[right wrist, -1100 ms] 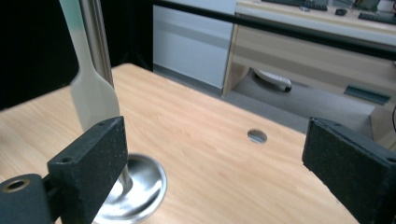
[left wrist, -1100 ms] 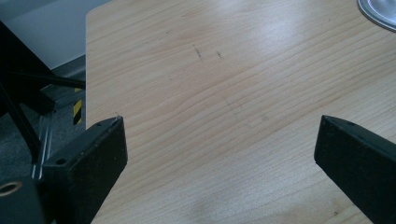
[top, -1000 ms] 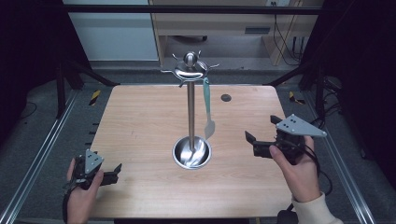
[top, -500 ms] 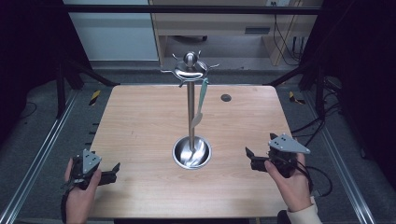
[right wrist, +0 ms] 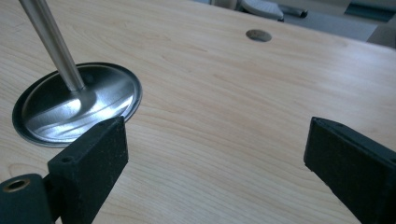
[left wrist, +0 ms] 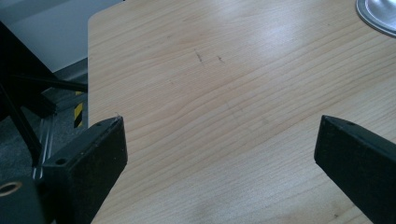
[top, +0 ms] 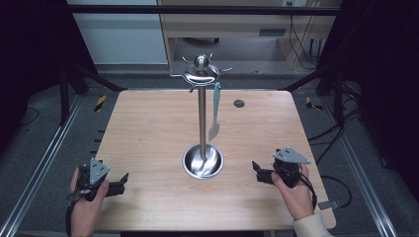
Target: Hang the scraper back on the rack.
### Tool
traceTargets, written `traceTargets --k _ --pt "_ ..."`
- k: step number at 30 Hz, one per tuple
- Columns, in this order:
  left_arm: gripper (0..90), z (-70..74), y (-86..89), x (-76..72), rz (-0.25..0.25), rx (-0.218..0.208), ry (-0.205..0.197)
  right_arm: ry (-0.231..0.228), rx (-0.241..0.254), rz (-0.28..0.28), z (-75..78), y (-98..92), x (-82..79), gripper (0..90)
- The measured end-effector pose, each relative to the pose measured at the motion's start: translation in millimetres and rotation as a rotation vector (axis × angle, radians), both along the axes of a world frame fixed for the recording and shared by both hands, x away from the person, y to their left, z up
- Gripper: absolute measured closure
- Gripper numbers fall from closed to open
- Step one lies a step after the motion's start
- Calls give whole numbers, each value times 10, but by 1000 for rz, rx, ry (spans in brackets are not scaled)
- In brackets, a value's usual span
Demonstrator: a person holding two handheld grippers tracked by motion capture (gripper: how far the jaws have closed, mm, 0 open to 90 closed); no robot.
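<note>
Your left tongs [top: 121,181] sit at the near left corner of the surface [top: 148,128], jaws spread wide over bare wood and holding nothing. Your right tongs [top: 257,170] rest near the right edge, jaws likewise spread and empty, pointing toward the round steel base [top: 203,161] of the stand [top: 202,118], which sits just beside them on the middle of the surface. From the stand's top hooks a pale green spatula [top: 215,111] hangs beside the pole.
</note>
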State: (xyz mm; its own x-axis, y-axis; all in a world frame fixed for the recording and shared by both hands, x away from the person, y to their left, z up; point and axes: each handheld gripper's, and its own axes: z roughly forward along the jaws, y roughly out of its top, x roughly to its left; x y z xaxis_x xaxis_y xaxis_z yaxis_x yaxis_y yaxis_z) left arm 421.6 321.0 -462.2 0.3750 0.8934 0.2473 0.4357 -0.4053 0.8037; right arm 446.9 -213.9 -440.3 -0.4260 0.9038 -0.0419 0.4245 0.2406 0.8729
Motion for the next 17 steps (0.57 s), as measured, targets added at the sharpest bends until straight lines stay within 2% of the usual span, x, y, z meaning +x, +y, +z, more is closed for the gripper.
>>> traceTargets --k 6,8,11,13,17 --pt "22 -15 -16 -1 -9 7 11 15 -4 -23 -152 201 231 88" --pt "23 -13 -22 -2 -13 13 12 -5 -9 -48 -233 261 289 120" --pt "23 2 -24 -4 -14 17 4 54 -20 -17 -364 341 302 115" --pt "22 1 -13 -20 -8 18 7 84 -30 -2 -393 372 283 108" --pt "22 1 23 -67 -1 16 7 52 -24 -10 -343 374 283 107"
